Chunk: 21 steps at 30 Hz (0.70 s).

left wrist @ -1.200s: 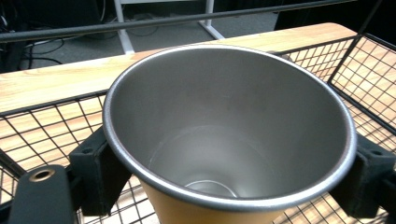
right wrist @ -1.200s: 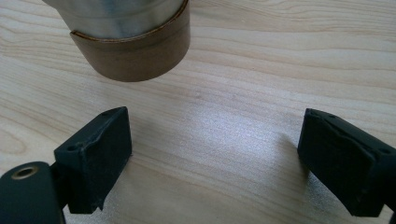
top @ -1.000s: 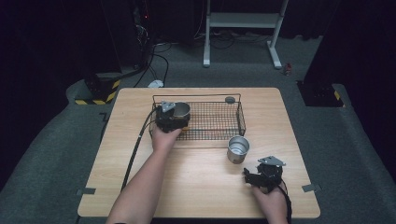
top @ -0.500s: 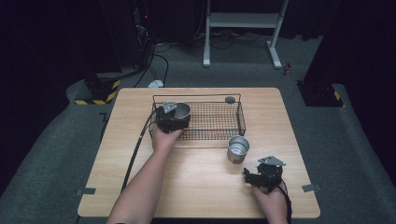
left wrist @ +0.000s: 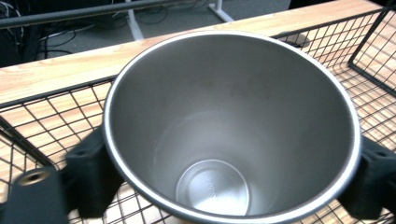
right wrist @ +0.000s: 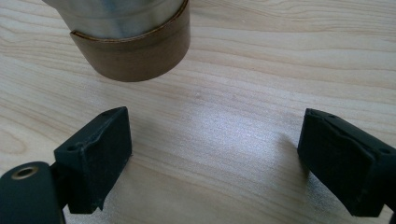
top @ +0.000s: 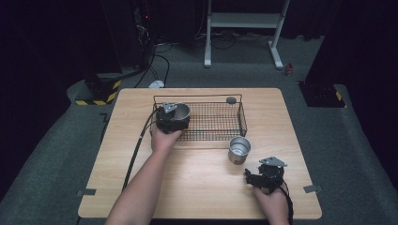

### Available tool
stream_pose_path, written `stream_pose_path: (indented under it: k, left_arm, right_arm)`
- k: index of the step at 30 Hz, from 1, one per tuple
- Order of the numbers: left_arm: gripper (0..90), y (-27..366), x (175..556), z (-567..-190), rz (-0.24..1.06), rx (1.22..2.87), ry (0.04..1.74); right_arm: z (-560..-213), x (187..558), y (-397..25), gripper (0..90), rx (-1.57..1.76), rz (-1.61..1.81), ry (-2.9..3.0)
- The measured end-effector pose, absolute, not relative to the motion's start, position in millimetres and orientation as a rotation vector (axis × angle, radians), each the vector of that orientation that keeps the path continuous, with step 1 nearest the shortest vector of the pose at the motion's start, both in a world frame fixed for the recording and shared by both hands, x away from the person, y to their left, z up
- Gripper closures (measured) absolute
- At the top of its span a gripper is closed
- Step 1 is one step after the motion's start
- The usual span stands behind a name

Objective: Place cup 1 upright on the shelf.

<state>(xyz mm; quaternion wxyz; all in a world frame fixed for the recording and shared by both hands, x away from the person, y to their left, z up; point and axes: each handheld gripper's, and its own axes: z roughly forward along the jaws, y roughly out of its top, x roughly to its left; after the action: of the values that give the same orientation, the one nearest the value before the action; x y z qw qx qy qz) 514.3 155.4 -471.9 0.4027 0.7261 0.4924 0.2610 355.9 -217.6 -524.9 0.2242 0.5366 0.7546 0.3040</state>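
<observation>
**Left gripper holding a cup in the basket, right gripper open on the table**

The left gripper is sitting at the near-left corner of the wire basket, its jaws closing on a steel cup from either side. In the left gripper view the cup is standing mouth up between the two black jaws — one pressing its left wall, the other its right — and the basket mesh is showing under and behind it. The cup is looking empty, its bare bottom showing. Whether its base is touching the mesh or hanging just above it, I cannot tell.

The right gripper is resting low at the near-right part of the table, held by a hand coming in from the bottom edge. Its jaws are standing wide apart and holding nothing; in the right gripper view bare wood is lying between them.

A second cup is standing upright on the table just outside the near-right corner of the basket, a little beyond the right gripper and not touching it. In the right gripper view this second cup is showing a brown band around its base — beyond the jaw tips and off to the left.

A small dark disc is lying at the far rim of the basket.
</observation>
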Motion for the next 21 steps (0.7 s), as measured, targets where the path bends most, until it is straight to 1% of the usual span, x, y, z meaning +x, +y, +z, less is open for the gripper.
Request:
stream_pose_path:
  k: [4, 8, 10, 21]
  left_arm:
    - [0.5, 155.4, 514.2, -470.2, 0.659, 1.869, 1.249]
    - [0.4, 157.6, 513.7, -467.0, 0.627, 1.853, 1.235]
    - [0.0, 157.1, 512.8, -465.6, 0.644, 1.857, 1.239]
    - [0.0, 161.0, 507.6, -459.0, 0.613, 1.851, 1.233]
  right_arm:
    - [-524.9, 355.9, -217.6, 9.8, 1.481, 0.839, 2.082]
    - [-524.9, 355.9, -217.6, 9.8, 1.481, 0.839, 2.083]
    - [-524.9, 355.9, -217.6, 9.8, 1.481, 0.839, 2.083]
    - [-524.9, 355.9, -217.6, 9.9, 1.481, 0.839, 2.083]
